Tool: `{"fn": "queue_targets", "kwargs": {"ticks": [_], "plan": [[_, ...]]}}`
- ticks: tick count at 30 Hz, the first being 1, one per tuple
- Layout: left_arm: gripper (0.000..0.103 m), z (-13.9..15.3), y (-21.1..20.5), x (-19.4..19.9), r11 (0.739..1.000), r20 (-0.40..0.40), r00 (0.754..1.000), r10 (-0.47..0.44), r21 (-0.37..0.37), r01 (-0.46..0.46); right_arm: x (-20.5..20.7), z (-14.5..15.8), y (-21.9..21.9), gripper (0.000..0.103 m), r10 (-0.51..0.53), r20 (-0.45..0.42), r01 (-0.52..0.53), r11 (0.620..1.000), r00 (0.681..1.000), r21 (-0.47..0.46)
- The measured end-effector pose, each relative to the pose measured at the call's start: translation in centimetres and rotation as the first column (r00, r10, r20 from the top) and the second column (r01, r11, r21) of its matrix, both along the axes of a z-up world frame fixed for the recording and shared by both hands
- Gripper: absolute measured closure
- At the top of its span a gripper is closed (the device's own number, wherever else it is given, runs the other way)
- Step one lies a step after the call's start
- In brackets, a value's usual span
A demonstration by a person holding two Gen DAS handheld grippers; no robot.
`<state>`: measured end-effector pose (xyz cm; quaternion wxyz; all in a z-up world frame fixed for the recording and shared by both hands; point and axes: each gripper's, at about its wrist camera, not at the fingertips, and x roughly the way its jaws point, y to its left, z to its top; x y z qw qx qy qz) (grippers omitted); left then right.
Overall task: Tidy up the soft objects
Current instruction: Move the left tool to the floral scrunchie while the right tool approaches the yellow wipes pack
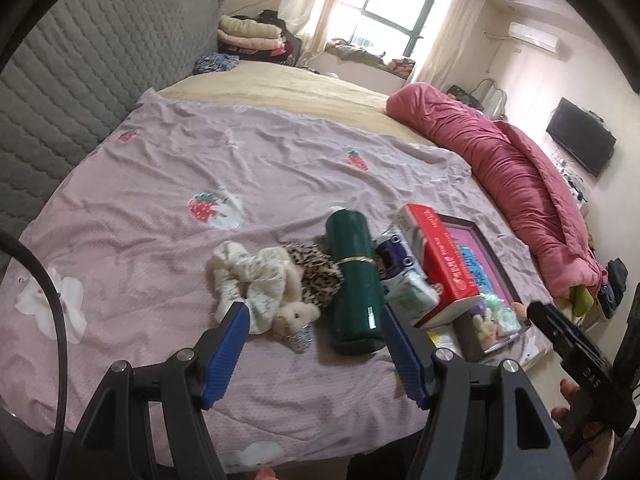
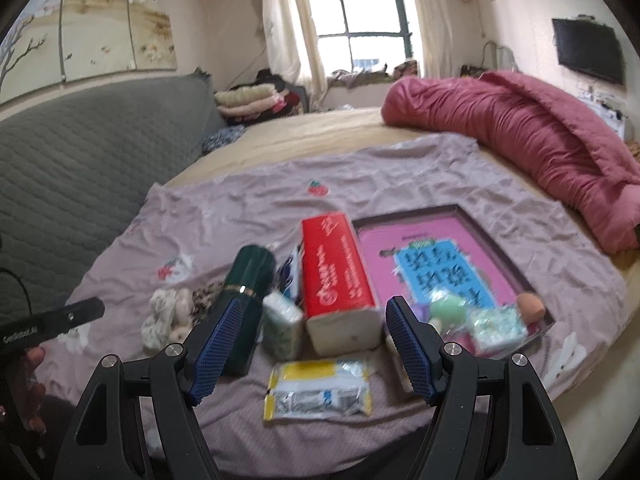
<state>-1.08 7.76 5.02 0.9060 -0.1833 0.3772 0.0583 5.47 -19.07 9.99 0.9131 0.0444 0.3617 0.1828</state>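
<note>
On the pink strawberry sheet (image 1: 168,184) near the bed's front edge sits your pile: a cream scrunchie (image 1: 244,280), a leopard-print scrunchie (image 1: 316,276) touching it, and a small plush toy (image 1: 294,314) at their front. Your left gripper (image 1: 314,350) hovers above them, jaws spread wide, nothing between the pads. Just beside the scrunchies lies a dark green bottle (image 1: 352,280), then small tissue packs (image 1: 404,280) and a red tissue box (image 1: 444,260).

From the right wrist you get what the left view hides: a yellow-and-silver sachet (image 2: 318,388) lying flat at the sheet's front edge, right under your right gripper (image 2: 310,354), whose jaws also stand wide apart and empty. That view also looks down into the pink-floored tray (image 2: 404,248), with a green soft ball (image 2: 450,308), a wrapped pack (image 2: 498,326) and an orange sponge egg (image 2: 530,308) crowded in its near end. The left view alone shows the plush toy clearly. A rolled red quilt (image 2: 520,140) runs along the bed's right edge.
</note>
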Motion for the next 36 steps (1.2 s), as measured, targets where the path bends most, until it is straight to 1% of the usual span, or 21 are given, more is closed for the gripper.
{"fn": "queue_targets", "kwargs": {"ticks": [2,4,6,9,12,16,19,23,27,29,31,36], "plan": [[0.036,-0.6,0.5,-0.1,1.0,-0.013,1.0,0.012,-0.005,-0.012,0.1,-1.0,0.2,0.027,0.016,-0.075,-0.013,0.999,0.997,0.032],[0.036,-1.1,0.7,-0.1,1.0,-0.021,1.0,0.018,-0.006,-0.018,0.2,-2.3,0.4,0.027,0.031,-0.154,-0.023,0.998,0.988,0.052],[0.035,-1.7,0.9,-0.1,1.0,-0.03,0.999,0.018,-0.007,-0.018,0.1,-4.0,1.0,0.027,0.041,-0.238,-0.029,0.998,0.97,0.053],[0.035,-2.7,0.9,0.2,1.0,-0.047,0.999,0.016,-0.009,-0.017,0.1,-6.0,1.7,0.027,0.051,-0.306,-0.045,0.999,0.951,0.027],[0.035,-3.9,1.0,0.5,1.0,-0.073,0.997,0.014,-0.025,-0.016,0.3,-6.9,2.4,0.027,0.045,-0.306,-0.056,0.998,0.951,-0.028],[0.035,-5.2,1.3,0.9,0.999,-0.099,0.995,0.024,-0.021,-0.026,1.2,-8.6,2.5,0.027,0.039,-0.339,-0.062,0.996,0.94,-0.059],[0.035,-6.0,1.7,1.0,0.999,-0.116,0.993,0.03,-0.039,-0.035,2.5,-10.2,2.1,0.027,0.026,-0.397,-0.047,0.998,0.917,-0.044],[0.035,-6.5,1.8,1.0,0.999,-0.122,0.992,0.032,-0.039,-0.037,4.2,-12.1,1.2,0.027,-0.01,-0.465,-0.002,1.0,0.885,-0.026],[0.035,-6.9,1.8,1.3,0.999,-0.128,0.991,0.032,-0.023,-0.035,5.6,-13.4,1.0,0.027,-0.014,-0.504,0.009,1.0,0.864,-0.013],[0.035,-7.3,1.9,1.5,0.999,-0.129,0.991,0.035,-0.017,-0.038,6.1,-14.1,1.1,0.027,-0.025,-0.52,0.013,1.0,0.854,-0.025],[0.035,-7.6,2.3,1.6,0.998,-0.127,0.991,0.045,-0.026,-0.049,6.5,-14.5,1.1,0.024,-0.027,-0.527,0.018,1.0,0.849,-0.023],[0.035,-7.9,3.9,1.9,0.994,-0.113,0.991,0.073,-0.078,-0.082,7.2,-14.8,1.1,0.022,-0.019,-0.519,0.018,1.0,0.855,-0.007]]}}
